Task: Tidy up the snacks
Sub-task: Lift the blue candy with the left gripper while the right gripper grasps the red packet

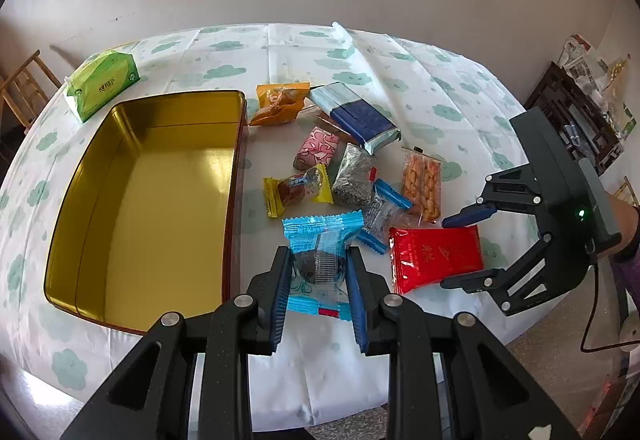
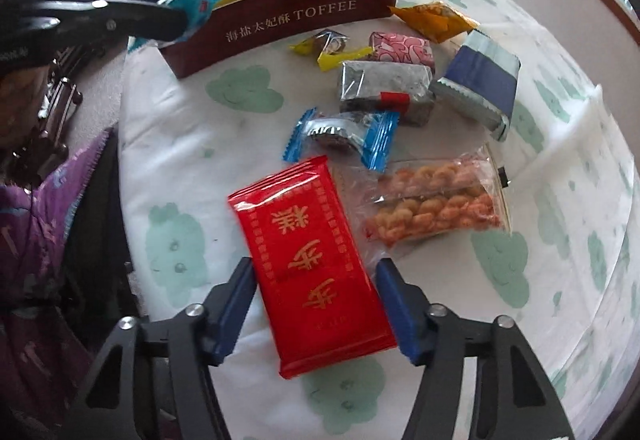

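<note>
2 grippers are set over a snack-strewn table (image 1: 288,52), each with a packet between its fingers

A gold-lined toffee tin (image 1: 160,196) is stood open at the table's left, a green tissue pack (image 1: 104,84) beyond it. A red packet (image 2: 316,264) is straddled by the right gripper (image 2: 316,304), its blue pads at the packet's 2 long edges; a firm press cannot be told. A light-blue wrapped snack (image 1: 320,260) is pinched in the narrowed left gripper (image 1: 320,296), just beside the tin's near corner. Loose between them are a navy packet (image 1: 356,116), a twisted-cracker bag (image 2: 436,208) and smaller sweets
</note>
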`<state>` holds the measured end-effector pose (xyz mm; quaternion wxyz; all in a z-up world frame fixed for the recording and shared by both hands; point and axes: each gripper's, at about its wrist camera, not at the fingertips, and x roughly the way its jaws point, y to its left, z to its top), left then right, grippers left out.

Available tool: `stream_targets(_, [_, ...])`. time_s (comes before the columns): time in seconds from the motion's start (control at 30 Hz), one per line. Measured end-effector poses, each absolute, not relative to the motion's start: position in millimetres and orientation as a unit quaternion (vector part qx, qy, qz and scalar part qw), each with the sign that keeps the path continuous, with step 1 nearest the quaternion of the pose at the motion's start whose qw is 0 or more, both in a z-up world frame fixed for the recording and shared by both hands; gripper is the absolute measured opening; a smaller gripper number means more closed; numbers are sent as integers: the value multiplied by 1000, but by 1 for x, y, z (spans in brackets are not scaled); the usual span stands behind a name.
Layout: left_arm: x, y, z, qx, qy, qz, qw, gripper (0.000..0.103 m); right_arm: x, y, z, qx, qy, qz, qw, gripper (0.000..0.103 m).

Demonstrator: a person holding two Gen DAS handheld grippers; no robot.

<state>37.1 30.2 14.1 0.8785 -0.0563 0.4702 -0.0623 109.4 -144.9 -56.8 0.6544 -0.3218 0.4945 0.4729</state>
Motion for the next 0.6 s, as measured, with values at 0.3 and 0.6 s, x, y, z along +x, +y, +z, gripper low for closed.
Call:
stream_targets(0.3, [34,35,21,-55,458,-61,885,24,110,-128,-61,-337,490,452,665,61])
stream_targets(0.6, [36,50,30,-47,444,-46,894,24,68,-159,-45,-260,450,449,727,46])
